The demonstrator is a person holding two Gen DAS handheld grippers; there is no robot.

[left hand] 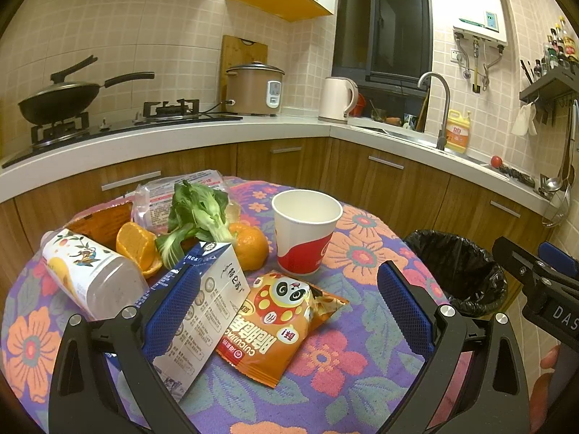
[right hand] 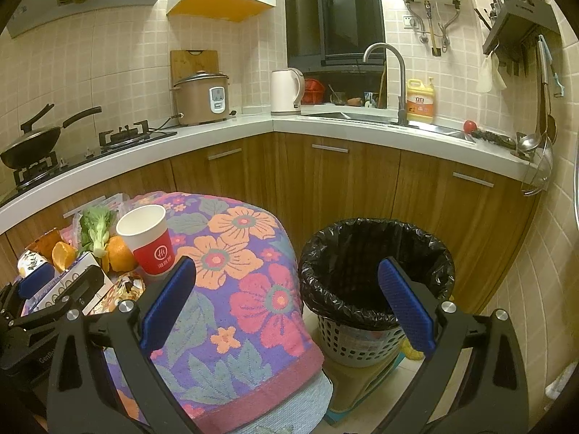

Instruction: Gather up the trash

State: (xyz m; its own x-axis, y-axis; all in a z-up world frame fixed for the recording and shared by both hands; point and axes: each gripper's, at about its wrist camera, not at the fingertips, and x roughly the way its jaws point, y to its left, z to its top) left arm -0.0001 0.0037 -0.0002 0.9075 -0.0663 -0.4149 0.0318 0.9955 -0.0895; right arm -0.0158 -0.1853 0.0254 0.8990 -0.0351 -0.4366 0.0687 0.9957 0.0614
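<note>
On the floral-cloth table (left hand: 347, 361) lie an orange snack bag (left hand: 275, 325), a white and blue milk carton (left hand: 206, 311), a red and white paper cup (left hand: 305, 231), a plastic bottle (left hand: 90, 275), orange peel (left hand: 139, 247), an orange (left hand: 251, 247), bok choy (left hand: 195, 217) and a clear wrapper (left hand: 163, 199). My left gripper (left hand: 289, 300) is open, its jaws wide around the carton and snack bag. My right gripper (right hand: 289, 303) is open and empty, between the table edge and the black-lined trash bin (right hand: 376, 275). The bin also shows in the left wrist view (left hand: 459, 271).
The kitchen counter (left hand: 217, 133) wraps behind, with a wok (left hand: 58, 101), rice cooker (left hand: 255, 88), kettle (left hand: 338, 99), sink faucet (left hand: 439, 108) and detergent bottle (left hand: 457, 132). Wooden cabinets stand below. The bin stands on the floor right of the table.
</note>
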